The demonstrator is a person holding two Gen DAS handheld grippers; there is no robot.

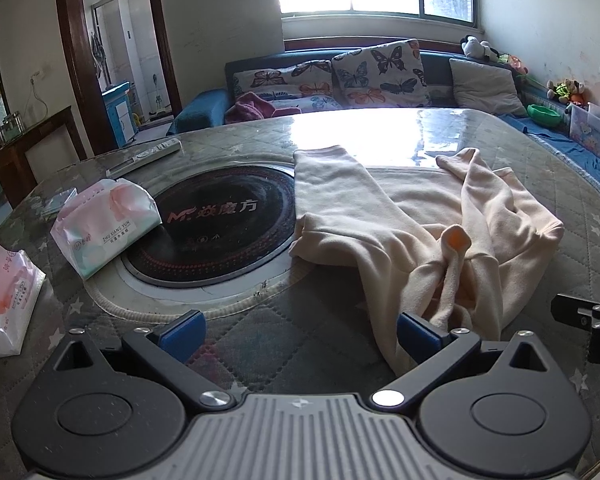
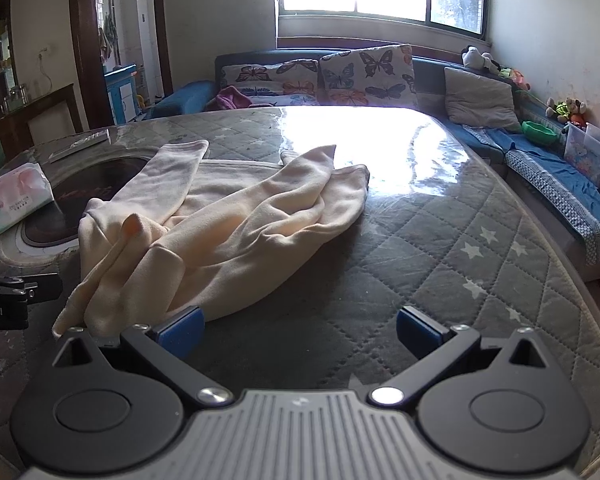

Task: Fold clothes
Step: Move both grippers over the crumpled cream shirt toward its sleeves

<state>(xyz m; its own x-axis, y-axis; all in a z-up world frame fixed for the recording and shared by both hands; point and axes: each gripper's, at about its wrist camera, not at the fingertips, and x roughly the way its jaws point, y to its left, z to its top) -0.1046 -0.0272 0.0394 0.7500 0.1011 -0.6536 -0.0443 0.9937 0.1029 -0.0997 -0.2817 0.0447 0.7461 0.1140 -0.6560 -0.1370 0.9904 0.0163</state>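
A cream long-sleeved garment lies rumpled on the round quilted table, sleeves crossed over its body. It also shows in the right wrist view. My left gripper is open and empty, just short of the garment's near edge, its right blue pad beside the cloth. My right gripper is open and empty, its left blue pad next to the garment's near hem. The right gripper's black body shows at the right edge of the left wrist view.
A black induction hob is set in the table. Two tissue packs and a remote lie left. A sofa with butterfly cushions stands behind; a blue-covered bench with toys runs right.
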